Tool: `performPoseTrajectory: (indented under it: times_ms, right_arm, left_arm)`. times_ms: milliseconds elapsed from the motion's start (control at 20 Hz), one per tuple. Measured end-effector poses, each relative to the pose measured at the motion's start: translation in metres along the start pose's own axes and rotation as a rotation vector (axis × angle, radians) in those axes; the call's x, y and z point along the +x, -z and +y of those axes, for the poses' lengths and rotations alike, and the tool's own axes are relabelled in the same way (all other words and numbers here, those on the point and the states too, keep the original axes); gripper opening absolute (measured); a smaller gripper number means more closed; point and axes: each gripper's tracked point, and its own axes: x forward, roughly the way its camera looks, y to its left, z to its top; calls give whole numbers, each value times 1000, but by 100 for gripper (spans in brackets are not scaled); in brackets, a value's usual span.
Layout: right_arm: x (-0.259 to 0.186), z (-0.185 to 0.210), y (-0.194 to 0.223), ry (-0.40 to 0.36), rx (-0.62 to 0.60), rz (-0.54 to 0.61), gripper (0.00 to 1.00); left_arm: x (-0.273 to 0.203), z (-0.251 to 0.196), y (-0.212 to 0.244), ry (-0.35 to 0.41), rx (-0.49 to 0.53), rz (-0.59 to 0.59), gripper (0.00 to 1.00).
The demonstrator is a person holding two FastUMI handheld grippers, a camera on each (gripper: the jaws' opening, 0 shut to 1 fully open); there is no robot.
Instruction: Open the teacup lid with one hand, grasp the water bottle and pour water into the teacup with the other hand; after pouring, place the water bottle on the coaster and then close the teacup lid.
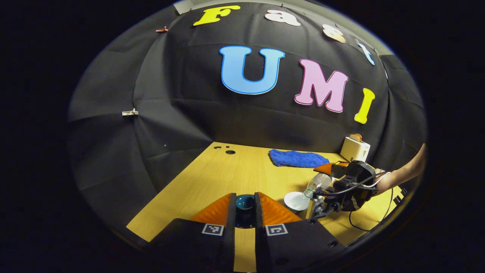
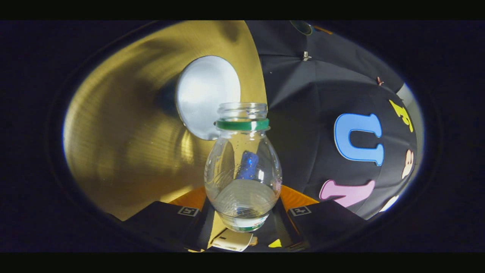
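While the left tool sits clamped on the dark teal teacup lid near the counter's front edge, the right tool grips the clear water bottle, tipped sideways on the right, its open mouth beside the white coaster.

Wooden table, blue cloth, white coaster, toaster

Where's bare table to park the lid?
Bare table from the wall cloth's left edge across to the blue cloth. Crowded on the right: white coaster, tilted bottle, right gripper, toaster.
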Motion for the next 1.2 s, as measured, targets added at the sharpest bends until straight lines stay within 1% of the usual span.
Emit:
performPoseTrajectory:
  times_ms: [50,100,250,300,400,450,500,550,1000,1050,1100,1200]
  right_arm:
    - [0,0,1,0,-4,2,71]
    - [0,-1,1,2,-11,4,71]
    - [1,-6,0,12,-47,-3,71]
    - [0,-8,-1,20,-60,-8,71]
    - [1,-10,0,28,-71,-13,71]
    - [2,-9,1,27,-68,-10,71]
    - [3,-10,1,29,-70,-10,71]
    - [5,-12,1,35,-76,-13,71]
    - [9,-26,-6,57,-136,-52,71]
    - [10,-27,-6,61,-145,-57,67]
    - [11,-28,-7,64,-151,-60,71]
    - [12,-30,-7,68,-165,-67,71]
  left_arm:
    - [-1,-3,-5,8,-1,-7,22]
    - [-3,-5,-8,17,-4,-9,26]
    - [-2,-8,-10,30,-4,-13,26]
    - [-3,-8,-11,32,-1,-14,22]
    - [-2,-8,-10,39,2,-11,29]
    - [-1,-10,-9,43,5,-11,29]
    - [-2,-10,-9,44,8,-10,22]
    - [-2,-9,-9,45,8,-10,29]
    - [-4,-3,-5,42,-4,1,29]
    - [-5,-2,-4,41,-4,4,29]
    - [-5,-1,-4,38,-3,4,22]
    - [-6,0,-3,36,-3,6,29]
